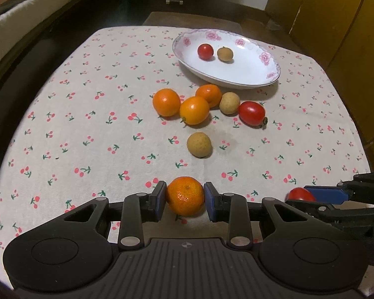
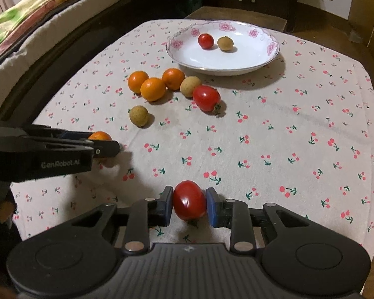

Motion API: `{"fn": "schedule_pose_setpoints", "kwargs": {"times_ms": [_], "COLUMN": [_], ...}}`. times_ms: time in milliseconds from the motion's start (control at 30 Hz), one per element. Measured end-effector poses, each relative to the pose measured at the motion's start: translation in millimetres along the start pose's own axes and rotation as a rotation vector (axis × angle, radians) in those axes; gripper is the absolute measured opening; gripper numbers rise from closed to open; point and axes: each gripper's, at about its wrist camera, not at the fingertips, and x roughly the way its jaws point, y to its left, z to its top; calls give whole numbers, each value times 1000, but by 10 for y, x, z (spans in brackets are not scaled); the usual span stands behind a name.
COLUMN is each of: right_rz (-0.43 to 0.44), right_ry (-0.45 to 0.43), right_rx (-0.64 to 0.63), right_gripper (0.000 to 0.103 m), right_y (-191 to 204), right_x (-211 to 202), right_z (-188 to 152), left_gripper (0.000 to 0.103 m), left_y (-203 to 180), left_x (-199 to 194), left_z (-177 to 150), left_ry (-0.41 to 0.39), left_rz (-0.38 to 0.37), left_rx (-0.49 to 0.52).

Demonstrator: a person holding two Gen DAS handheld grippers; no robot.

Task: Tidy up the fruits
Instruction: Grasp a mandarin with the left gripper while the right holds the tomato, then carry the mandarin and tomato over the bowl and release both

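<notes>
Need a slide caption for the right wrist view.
Right tool shut on a tomato; plate beyond.

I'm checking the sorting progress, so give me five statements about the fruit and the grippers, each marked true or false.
1. The plate holds two fruits. True.
2. The left gripper has a red tomato between its fingers. False: a small orange sits between them.
3. The right gripper has a red tomato between its fingers. True.
4. Three oranges lie loose on the tablecloth near the plate. True.
5. The plate holds an orange. False: it holds a small red tomato and a tan round fruit.
</notes>
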Motion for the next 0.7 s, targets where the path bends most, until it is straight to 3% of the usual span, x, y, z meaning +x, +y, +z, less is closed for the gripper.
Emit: {"fn": "schedule_pose_setpoints", "kwargs": {"times_ms": [700], "right_rz": [24], "right_ry": [-82], "right_rx": [64], "right_gripper": [29], "right_y": [-135], "right_x": [-120], "right_z": [230], "left_gripper": [40], "left_y": [-107], "left_x": [-60], "left_z": [175], "left_ry": [-37], "left_rz": [-37], "left_rx": [-2]}}
